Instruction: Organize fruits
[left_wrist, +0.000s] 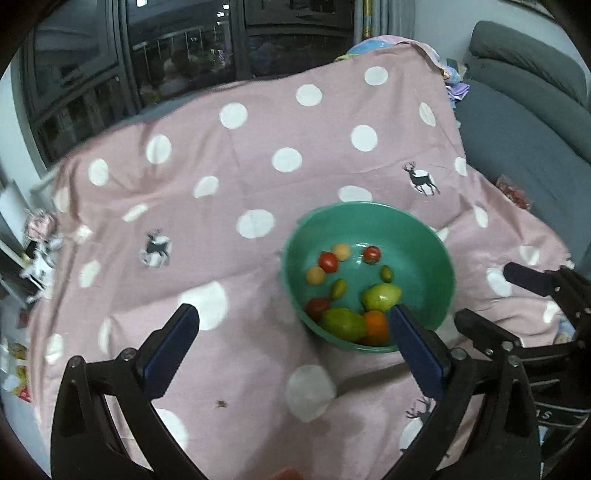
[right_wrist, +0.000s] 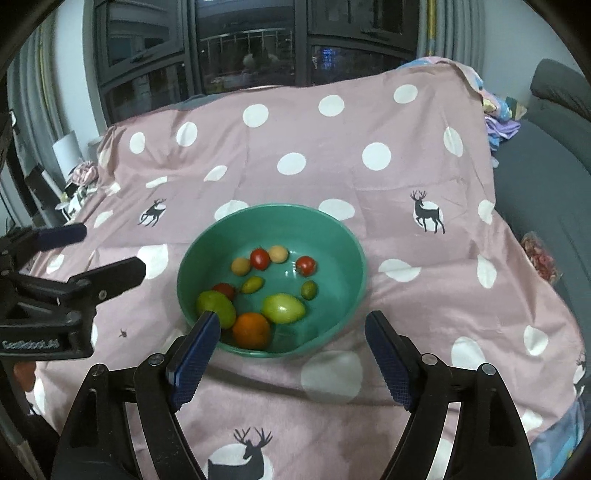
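One green bowl (right_wrist: 343, 236) holds ten fruits. Three are red tomatoes (right_wrist: 259, 258), two are pale peach-coloured round fruits (right_wrist: 277, 254), and two are small olive-green oval ones (right_wrist: 253, 284). Two are large yellow-green fruits (right_wrist: 283, 308) (lemon-shaped; their kind is unclear), and one is an orange (right_wrist: 251, 330). Two grippers are present.

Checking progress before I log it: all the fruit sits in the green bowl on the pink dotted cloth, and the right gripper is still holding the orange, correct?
Not quite. The right gripper is open and holds nothing; the orange lies in the green bowl with the other fruit, as the right wrist view shows. The rest stands: the bowl is on the pink dotted cloth.
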